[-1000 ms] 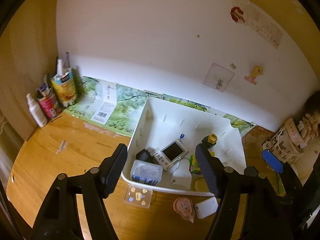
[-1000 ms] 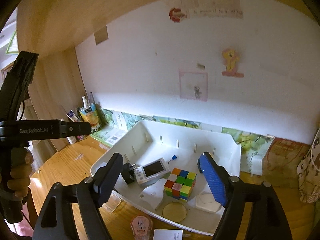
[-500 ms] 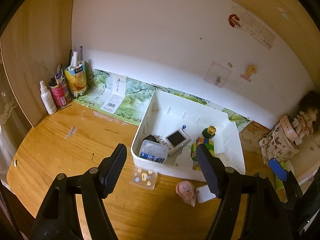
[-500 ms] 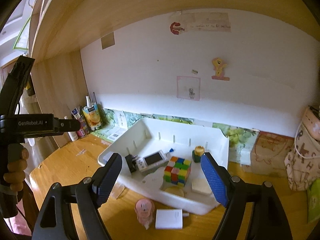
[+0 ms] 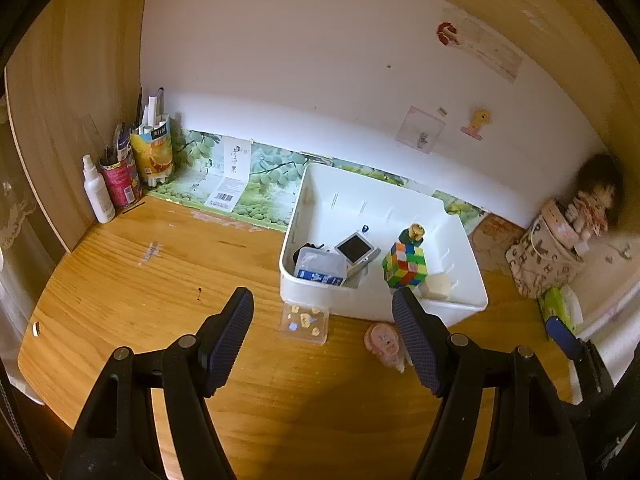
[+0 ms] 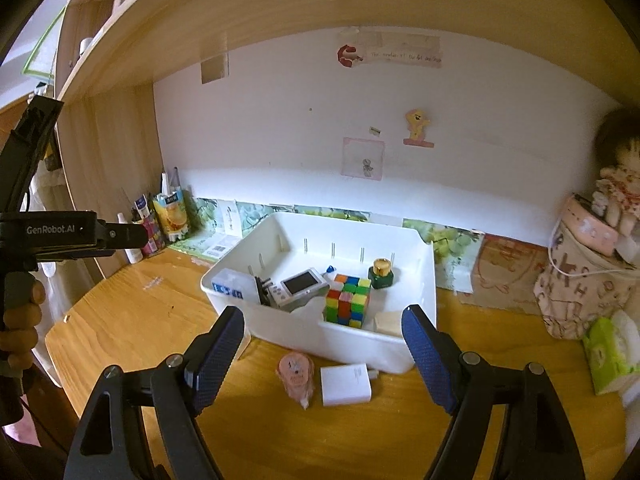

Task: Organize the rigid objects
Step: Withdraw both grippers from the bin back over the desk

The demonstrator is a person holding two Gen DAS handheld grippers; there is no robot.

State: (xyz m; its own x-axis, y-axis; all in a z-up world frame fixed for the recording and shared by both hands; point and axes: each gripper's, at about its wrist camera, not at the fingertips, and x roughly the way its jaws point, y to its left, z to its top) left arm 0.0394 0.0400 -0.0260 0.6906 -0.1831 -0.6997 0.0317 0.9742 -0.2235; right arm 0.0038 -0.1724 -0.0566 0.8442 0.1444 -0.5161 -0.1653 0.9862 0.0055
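The left gripper [image 5: 322, 324] hangs over the wooden counter [image 5: 132, 280] with its jaws spread and nothing between the pads. In its own view a small clear sticker case [image 5: 305, 321] lies flat on the counter almost midway between the fingertips, just in front of the near wall of the white plastic bin [image 5: 376, 308]. A pink round toy [image 5: 386, 345] lies on its side at about 3 o'clock from the case, close against the inner edge of the right finger.

The right gripper [image 6: 323, 338] is likewise spread and empty. In its view the pink toy [image 6: 296, 374] and a white charger block [image 6: 345, 384] lie side by side on the counter at 6 o'clock from the bin [image 6: 360, 350], both between and slightly below the fingertips, apart from the pads. The charger sits at 3 o'clock from the toy, nearly touching it.

Inside the bin are a multicoloured puzzle cube [image 6: 346, 300], a small white camera [image 6: 301, 286] at 9 o'clock from the cube, a dark green bottle with a gold cap [image 6: 381, 274] at 1 o'clock from it, a clear box with a blue label [image 5: 320, 267] in the near left corner, and a pale block [image 5: 438, 285] at 3 o'clock from the cube.

At the left edge of the right wrist view a person's hand [image 6: 18, 332] grips the left gripper's handle.
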